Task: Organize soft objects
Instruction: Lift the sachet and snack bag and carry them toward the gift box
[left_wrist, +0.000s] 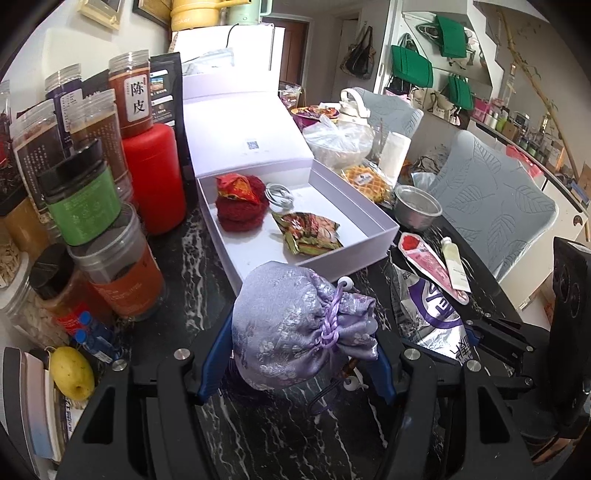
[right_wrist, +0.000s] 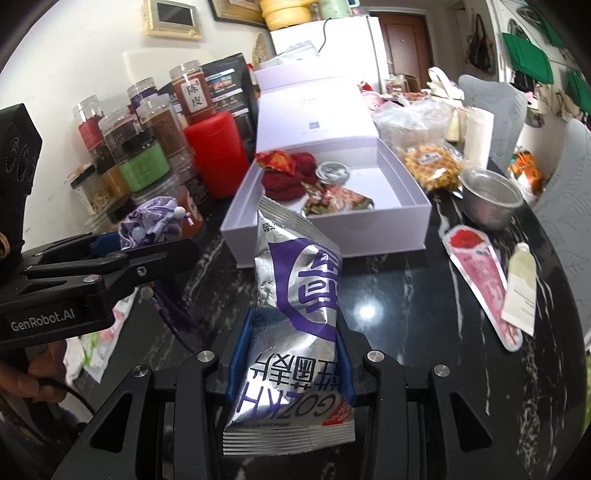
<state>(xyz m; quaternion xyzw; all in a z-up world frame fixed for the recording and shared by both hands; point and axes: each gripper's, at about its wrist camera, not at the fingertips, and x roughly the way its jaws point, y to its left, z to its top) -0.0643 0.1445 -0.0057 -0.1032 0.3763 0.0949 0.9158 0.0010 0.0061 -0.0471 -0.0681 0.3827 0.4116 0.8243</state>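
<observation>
Soft lilac brocade drawstring pouch (left_wrist: 295, 328) is clamped in the left gripper (left_wrist: 295, 354), a crinkled silver-and-purple foil snack packet (right_wrist: 295, 306) in the right gripper (right_wrist: 290, 354). Dangling cords could be snagged on the white cardboard box (left_wrist: 373, 254) wall, and the packet could be crushed.

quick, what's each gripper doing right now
Left gripper: closed on the purple drawstring pouch.
Right gripper: closed on the silver snack bag.

One white box (left_wrist: 354, 225), one lilac pouch (left_wrist: 295, 328), one silver packet (right_wrist: 295, 314), one metal bowl (left_wrist: 417, 210) (jars uncounted).
</observation>
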